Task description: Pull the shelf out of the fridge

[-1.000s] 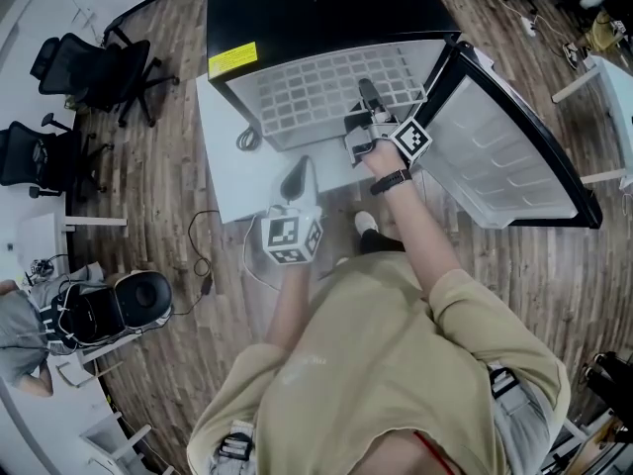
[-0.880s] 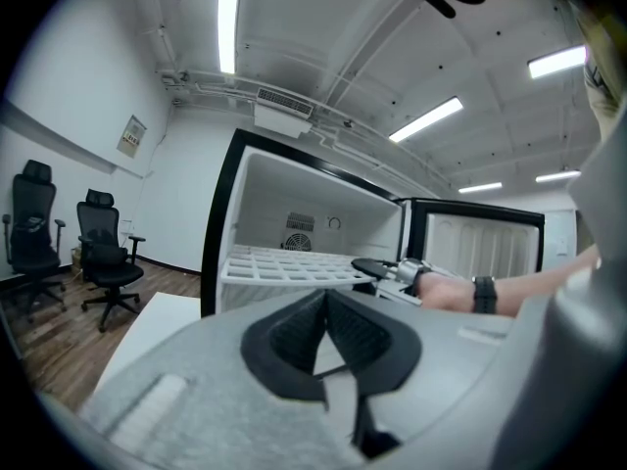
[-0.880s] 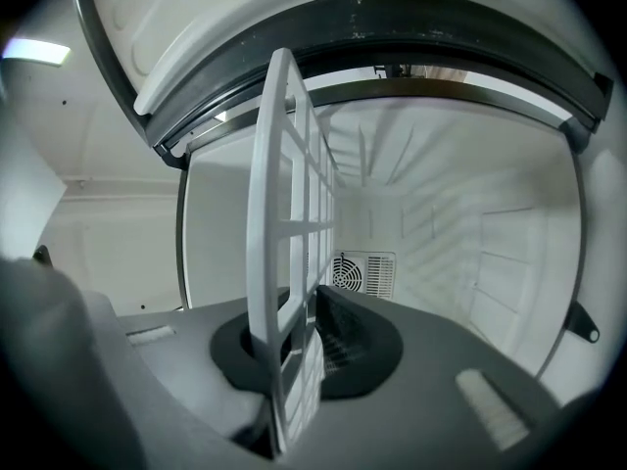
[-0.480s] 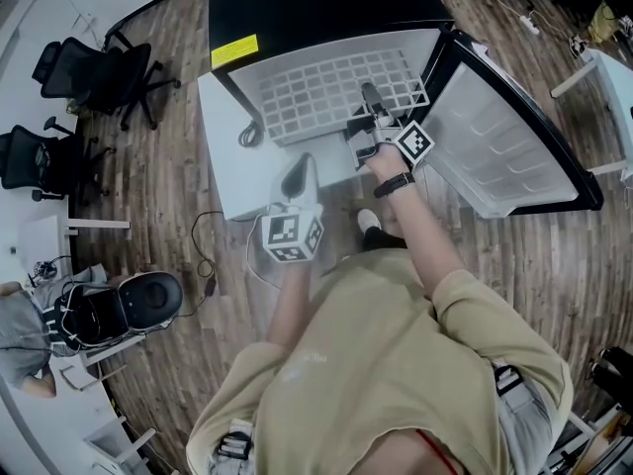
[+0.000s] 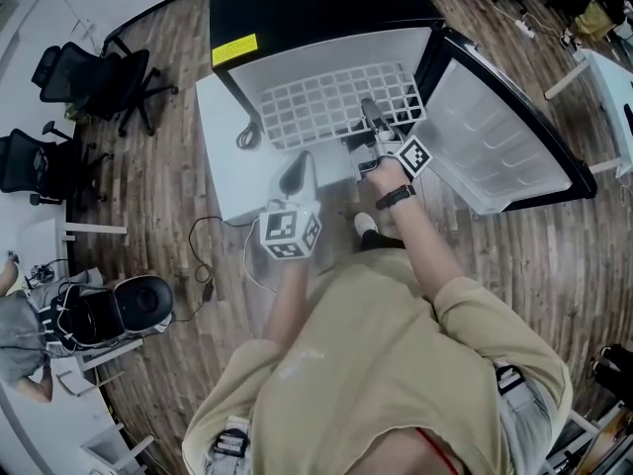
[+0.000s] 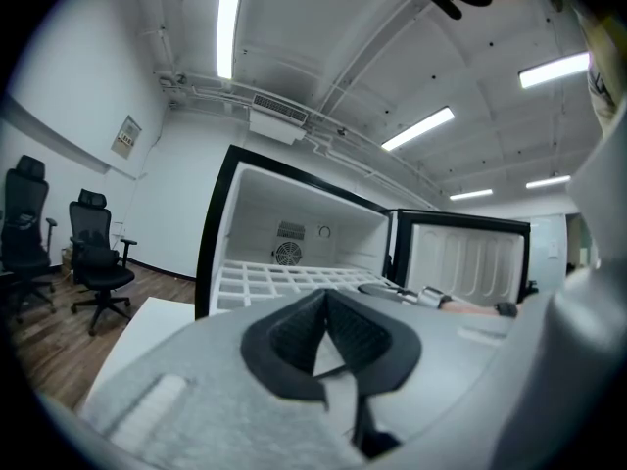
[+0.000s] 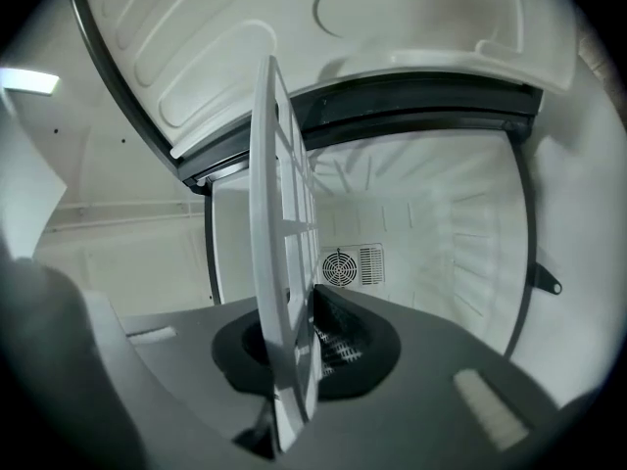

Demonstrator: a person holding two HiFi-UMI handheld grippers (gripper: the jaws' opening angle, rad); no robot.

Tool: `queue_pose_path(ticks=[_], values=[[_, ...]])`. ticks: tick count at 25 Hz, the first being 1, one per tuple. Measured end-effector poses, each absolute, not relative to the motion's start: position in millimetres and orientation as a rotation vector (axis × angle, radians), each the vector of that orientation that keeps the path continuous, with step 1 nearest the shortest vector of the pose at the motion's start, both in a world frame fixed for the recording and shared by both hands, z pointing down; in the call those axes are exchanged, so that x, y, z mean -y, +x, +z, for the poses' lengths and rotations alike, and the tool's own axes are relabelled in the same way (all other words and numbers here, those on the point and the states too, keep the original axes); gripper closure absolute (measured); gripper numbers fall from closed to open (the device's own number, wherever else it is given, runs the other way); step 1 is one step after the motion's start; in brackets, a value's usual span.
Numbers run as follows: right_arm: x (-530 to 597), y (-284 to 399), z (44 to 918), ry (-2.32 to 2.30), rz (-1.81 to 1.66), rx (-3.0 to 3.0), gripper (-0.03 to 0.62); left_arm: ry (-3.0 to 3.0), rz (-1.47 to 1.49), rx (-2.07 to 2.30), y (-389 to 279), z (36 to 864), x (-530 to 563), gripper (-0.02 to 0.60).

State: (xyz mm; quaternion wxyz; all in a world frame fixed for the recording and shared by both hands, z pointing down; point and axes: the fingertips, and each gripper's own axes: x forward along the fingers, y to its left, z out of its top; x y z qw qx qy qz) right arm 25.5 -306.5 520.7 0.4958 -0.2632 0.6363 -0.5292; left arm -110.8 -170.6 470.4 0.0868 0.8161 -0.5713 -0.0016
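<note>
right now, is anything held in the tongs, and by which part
The right tongs are closing on the front edge of the shelf; the left tongs are shut and empty.

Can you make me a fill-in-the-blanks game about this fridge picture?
1. The door of the fridge stands ____.
2. The shelf inside the fridge is ____ in colour.
3. The sticker on the fridge's black top is ____.
4. The left gripper has its jaws ____, with nothing between them.

Missing words: open; white; yellow; shut.
</note>
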Motion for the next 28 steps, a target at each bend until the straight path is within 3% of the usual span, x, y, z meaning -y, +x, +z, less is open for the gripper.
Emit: queue_pose_path(ticks=[8, 15, 28], values=[[261.7, 30.0, 540.0, -0.686, -1.276, -1.666, 0.580, 2.451, 0.015, 1.686, -109.7, 469.0, 163.1, 0.580], [226.8, 26.4, 524.7, -0.895, -1.069, -2.075, 0.577, 2.450, 0.040, 1.681, -109.6, 472.5, 157.9, 0.580], [208.4, 45.9, 449.6, -1.431, -0.120, -2.651, 0.577, 2.483, 0.063, 1.808, -132.3, 454.1, 168.5, 0.580]])
